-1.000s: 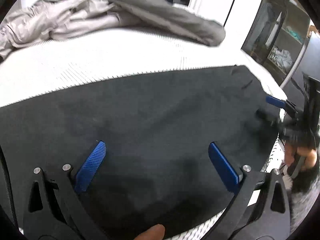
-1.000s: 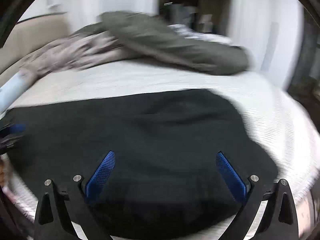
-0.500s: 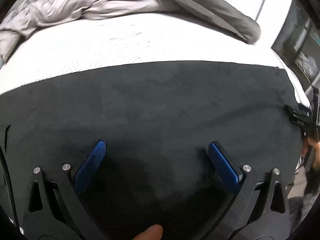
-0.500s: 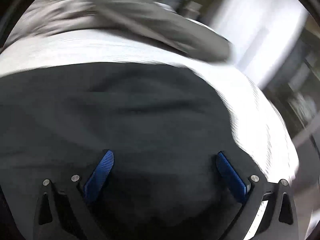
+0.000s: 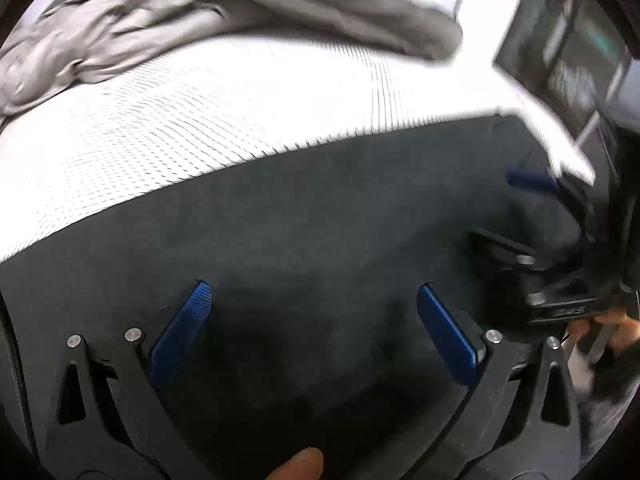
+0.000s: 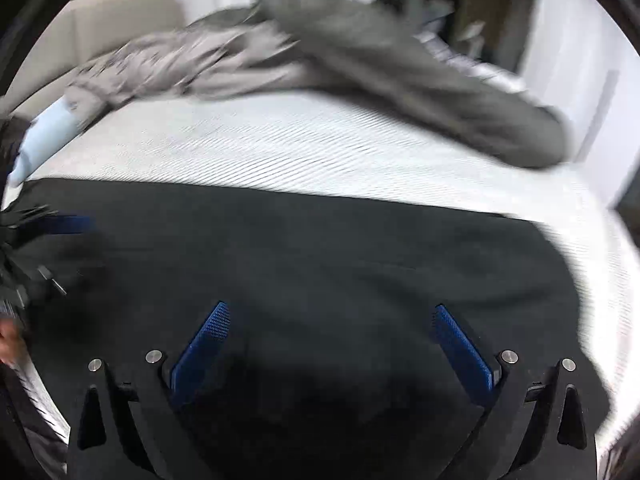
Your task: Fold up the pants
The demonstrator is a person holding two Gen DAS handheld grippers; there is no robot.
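Observation:
Black pants (image 5: 312, 240) lie flat across the near part of a white bed, also filling the lower half of the right wrist view as black pants (image 6: 320, 264). My left gripper (image 5: 312, 292) hovers just over the cloth, open, its blue pads wide apart with nothing between them. My right gripper (image 6: 330, 312) is likewise open above the pants. In the left wrist view the right gripper (image 5: 536, 216) appears at the pants' right end, blurred. The left gripper (image 6: 52, 240) shows at the far left of the right wrist view.
A white ribbed bedspread (image 6: 320, 152) runs behind the pants. Crumpled grey garments (image 6: 360, 64) are heaped at the back of the bed. A pale blue item (image 6: 44, 140) lies at the left. Dark shelving (image 5: 568, 48) stands beyond the bed's right edge. A fingertip (image 5: 300, 464) shows below.
Both cameras have swung: the right wrist view turned back left and lifted, showing more bedspread. The right gripper has come nearer in the left wrist view. Both grippers stayed open.

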